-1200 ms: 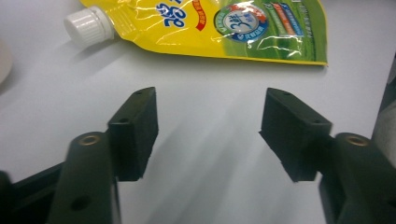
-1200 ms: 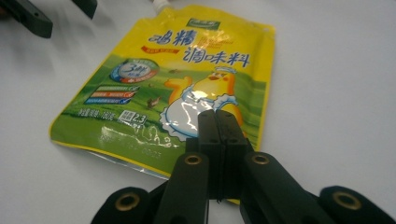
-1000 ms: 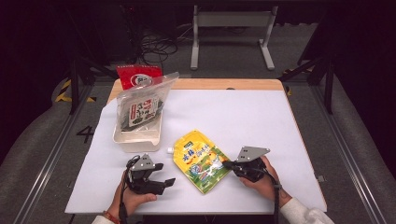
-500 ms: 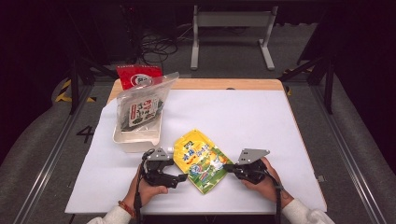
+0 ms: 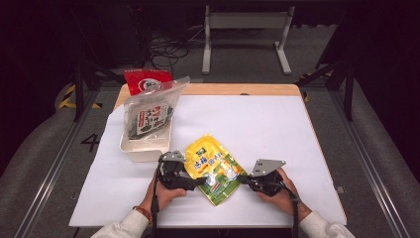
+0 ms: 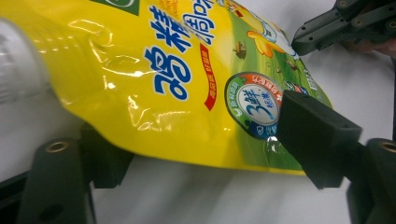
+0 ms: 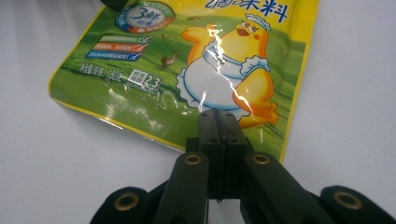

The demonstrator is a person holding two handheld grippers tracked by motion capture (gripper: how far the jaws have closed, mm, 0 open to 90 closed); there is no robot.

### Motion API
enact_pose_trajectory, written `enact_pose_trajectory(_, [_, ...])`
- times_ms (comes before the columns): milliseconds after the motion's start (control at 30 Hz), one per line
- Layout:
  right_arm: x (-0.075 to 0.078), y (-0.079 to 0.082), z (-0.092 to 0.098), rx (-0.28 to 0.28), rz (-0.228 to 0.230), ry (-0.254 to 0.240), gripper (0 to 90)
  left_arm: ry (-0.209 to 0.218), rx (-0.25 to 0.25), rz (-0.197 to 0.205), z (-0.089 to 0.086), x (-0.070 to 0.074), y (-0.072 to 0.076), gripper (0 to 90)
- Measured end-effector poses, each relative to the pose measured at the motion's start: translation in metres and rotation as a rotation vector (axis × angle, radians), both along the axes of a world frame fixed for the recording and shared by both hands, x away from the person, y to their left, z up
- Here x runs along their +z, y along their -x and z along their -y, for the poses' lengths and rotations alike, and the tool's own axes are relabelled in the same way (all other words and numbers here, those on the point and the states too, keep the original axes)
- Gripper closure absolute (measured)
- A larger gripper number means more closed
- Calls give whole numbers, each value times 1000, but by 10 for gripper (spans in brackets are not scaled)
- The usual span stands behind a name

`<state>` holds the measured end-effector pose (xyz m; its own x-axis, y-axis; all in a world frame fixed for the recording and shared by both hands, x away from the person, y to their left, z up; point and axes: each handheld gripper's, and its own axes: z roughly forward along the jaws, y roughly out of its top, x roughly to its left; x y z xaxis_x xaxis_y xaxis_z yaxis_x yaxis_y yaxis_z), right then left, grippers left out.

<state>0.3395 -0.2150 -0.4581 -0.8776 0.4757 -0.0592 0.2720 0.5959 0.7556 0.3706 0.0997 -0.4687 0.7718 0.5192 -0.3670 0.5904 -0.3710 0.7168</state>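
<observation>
Pouch [image 5: 214, 167] of yellow and green, printed with blue characters and a cartoon chick in an apron, lies flat on the white surface [image 5: 257, 124] in the lower middle of the high view, with its clear cap end pointing to the upper left. The left claw [image 5: 195, 182], held in a hand [image 5: 163, 193] at the lower left of that view, meets the pouch's left edge. In the left gripper view its jaws stand apart on either side of that edge, one at the lower left beneath the yellow rim and the other at the right, over the green corner beside a round blue and white badge; they have just been closing in, with the pouch between them, and whether the pads already press on it cannot be told. The right claw [image 5: 241, 178], held in a hand [image 5: 280, 191] at the lower right of the high view, points at the pouch's lower right edge. In the right gripper view [image 7: 218, 122] its jaws are pressed together, with their tips over the bottom edge of the pouch just below the chick; whether they pinch the film cannot be told. In the upper left of the high view a white tray [image 5: 143, 146] holds a clear bag [image 5: 148, 111] of dark contents, with a red packet [image 5: 147, 82] just behind it.
</observation>
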Motion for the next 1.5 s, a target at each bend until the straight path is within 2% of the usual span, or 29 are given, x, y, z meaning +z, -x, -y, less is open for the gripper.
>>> enact_pose_trajectory(133, [-1, 1, 1, 12, -1, -1, 900, 18, 4, -9, 5, 0, -6, 330])
enact_pose_trajectory(200, [-1, 1, 0, 22, 1, 1, 900, 67, -24, 4, 6, 1, -7, 441])
enact_pose_trajectory(233, [-1, 2, 0, 23, 0, 4, 900, 67, -31, 17, 8, 2, -6, 490])
enact_pose_trajectory(300, [-1, 4, -1, 29, 1, 13, 899, 49, -32, 75, 11, 7, -5, 621])
enact_pose_trajectory(333, [-1, 4, -1, 29, 1, 13, 899, 49, -32, 75, 11, 7, -5, 664])
enact_pose_trajectory(367, [-1, 6, -1, 34, 5, 19, 898, 55, -36, 103, 11, 11, -3, 711])
enact_pose_trajectory(400, [-1, 6, -1, 34, 5, 19, 898, 55, -36, 103, 11, 11, -3, 735])
enact_pose_trajectory(467, [-1, 8, -1, 40, 6, 35, 892, 38, -44, 134, 13, 14, 0, 755])
enact_pose_trajectory(533, [1, 11, 0, 42, 7, 47, 874, 33, -52, 147, 13, 16, 1, 808])
enact_pose_trajectory(700, [8, 16, 10, 25, 20, 24, 873, 45, -76, 199, 16, 22, 5, 843])
enact_pose_trajectory(767, [12, 16, 16, 7, 23, 3, 861, 61, -79, 201, 16, 24, 7, 850])
enact_pose_trajectory(833, [15, 16, 23, -15, 26, -13, 851, 55, -89, 227, 17, 27, 8, 853])
enact_pose_trajectory(900, [18, 17, 28, -28, 28, -26, 842, 69, -101, 242, 18, 30, 12, 859])
enact_pose_trajectory(967, [20, 17, 33, -39, 29, -34, 836, 73, -120, 276, 19, 34, 16, 862])
enact_pose_trajectory(1367, [22, 14, 41, -63, 27, -64, 787, 60, -174, 379, 17, 58, 26, 870])
enact_pose_trajectory(1500, [23, 11, 45, -81, 24, -78, 786, 53, -165, 410, 14, 65, 29, 878])
